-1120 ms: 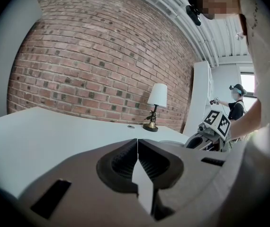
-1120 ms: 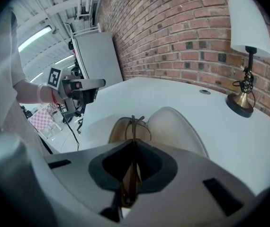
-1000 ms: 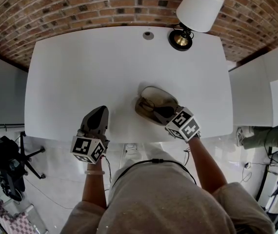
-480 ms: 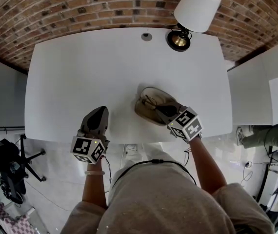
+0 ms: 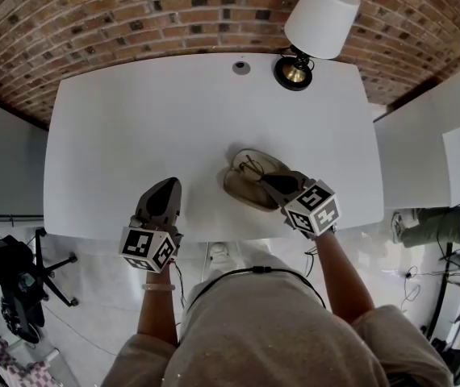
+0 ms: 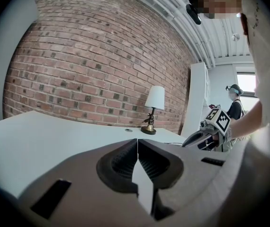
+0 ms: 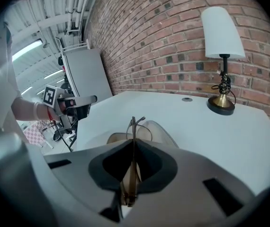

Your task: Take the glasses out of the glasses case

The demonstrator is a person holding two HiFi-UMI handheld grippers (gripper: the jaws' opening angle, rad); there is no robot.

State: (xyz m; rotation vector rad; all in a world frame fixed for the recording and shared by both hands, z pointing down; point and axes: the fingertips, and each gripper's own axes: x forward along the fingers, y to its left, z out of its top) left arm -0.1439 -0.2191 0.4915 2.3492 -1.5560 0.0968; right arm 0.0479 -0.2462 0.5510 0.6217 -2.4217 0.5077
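Right gripper view gives what the head view cannot: the right claw (image 7: 133,141) is clenched on the glasses (image 7: 133,124), which stand edge-on between its jaws, the thin dark frame poking past the tips over the open glasses case (image 7: 161,130). From above, that claw covers the near end of the tan case and only a loop of frame shows over its far half; whether the glasses touch the lining or hang clear of it, neither view settles. Left gripper view shows the left claw (image 6: 138,142) clenched on nothing, its ribbed pads (image 6: 121,161) pressed together, pointing across the bare tabletop (image 6: 40,136) toward the lamp (image 6: 155,100). Head view places that claw at the tabletop's near edge, left of centre, its marker cube (image 5: 148,248) hanging out past the edge, well apart from the case. The case lies right of centre, near the same edge. Wide white room lies open to the left of the case and on toward the far edge. At the far right corner stands the lamp, white shade over a brass base, well apart from the case, and a small round grommet (image 5: 240,68) sits just beside the base near the far edge. A brick wall (image 5: 133,6) runs behind the tabletop, and a black office chair (image 5: 12,285) stands on the floor off the left side.
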